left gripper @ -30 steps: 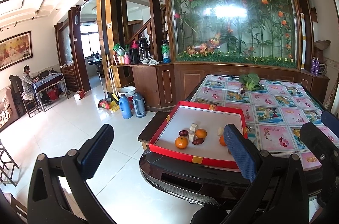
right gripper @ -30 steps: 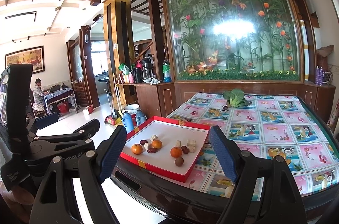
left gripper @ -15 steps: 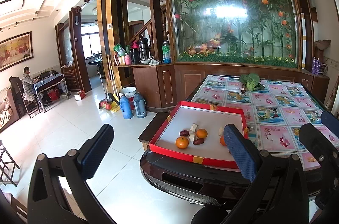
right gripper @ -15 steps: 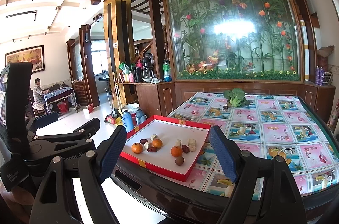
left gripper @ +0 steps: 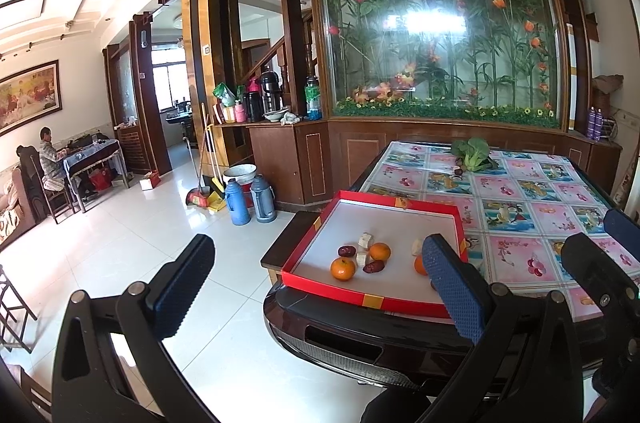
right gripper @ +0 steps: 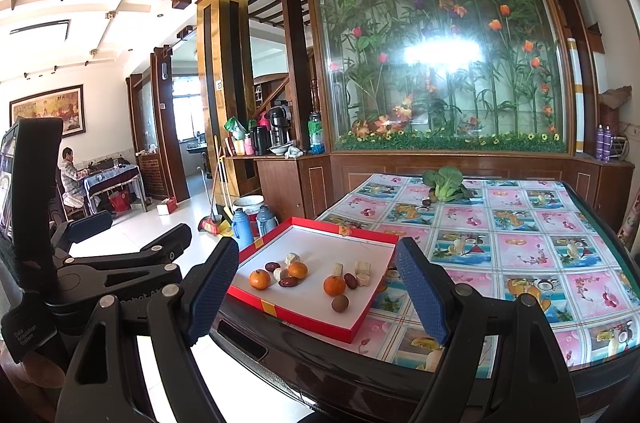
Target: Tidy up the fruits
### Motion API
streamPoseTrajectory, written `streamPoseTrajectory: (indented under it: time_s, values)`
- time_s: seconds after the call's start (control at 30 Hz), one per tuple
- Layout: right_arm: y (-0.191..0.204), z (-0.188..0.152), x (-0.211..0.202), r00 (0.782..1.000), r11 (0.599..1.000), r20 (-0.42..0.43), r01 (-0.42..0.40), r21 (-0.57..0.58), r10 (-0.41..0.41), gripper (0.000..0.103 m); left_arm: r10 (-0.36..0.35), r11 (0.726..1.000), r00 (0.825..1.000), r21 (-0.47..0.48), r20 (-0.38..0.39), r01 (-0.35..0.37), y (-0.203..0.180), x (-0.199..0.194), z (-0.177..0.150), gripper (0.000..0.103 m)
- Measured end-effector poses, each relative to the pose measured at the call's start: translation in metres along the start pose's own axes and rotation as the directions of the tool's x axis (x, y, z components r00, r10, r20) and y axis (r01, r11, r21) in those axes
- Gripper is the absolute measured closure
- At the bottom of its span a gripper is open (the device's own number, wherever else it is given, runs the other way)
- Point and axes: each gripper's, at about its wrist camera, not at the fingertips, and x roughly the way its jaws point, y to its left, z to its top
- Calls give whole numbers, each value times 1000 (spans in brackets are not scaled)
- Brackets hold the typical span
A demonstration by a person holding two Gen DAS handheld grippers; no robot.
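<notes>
Fruits (right gripper: pixel 334 285) in red tray (right gripper: pixel 316 321), beyond wide-apart right gripper (right gripper: pixel 316 297)

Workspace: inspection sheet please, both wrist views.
Surface: table with a fruit-print cover.
Job's things: red tray at the table's near corner holds three tangerines, red dates, pale chunks and one brown round fruit.
Clutter: leafy greens at the far end.
Grippers: left gripper and right gripper open, empty, short of the tray.
Cables: nothing seen.
Surroundings: two thermos flasks on the floor; a person seated far left.
</notes>
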Motion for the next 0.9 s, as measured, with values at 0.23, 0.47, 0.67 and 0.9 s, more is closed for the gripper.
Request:
streamPoseTrajectory:
  time_s: [0.23, 0.47, 0.67, 0.9]
  values:
    - [1, 1, 2, 1000, 1000, 0, 0, -5, 0, 22, -7, 1000, 1000, -3, -5, 7, 1, 0, -1, 0]
    - [-1, 8, 15, 1000, 999, 1, -10, 31, 10, 22, -6, 1000, 1000, 24, -18, 7, -3, 9, -6, 0]
    - [-11, 6, 35, 999, 998, -31, 10, 54, -9, 22, 23, 999, 999, 23, -29, -22, 3, 30, -10, 0]
    - [-19, 4, 74, 993, 996, -118, 14, 90, -3, 22, 38, 999, 996, 33, -86, -35, -2, 77, -9, 0]
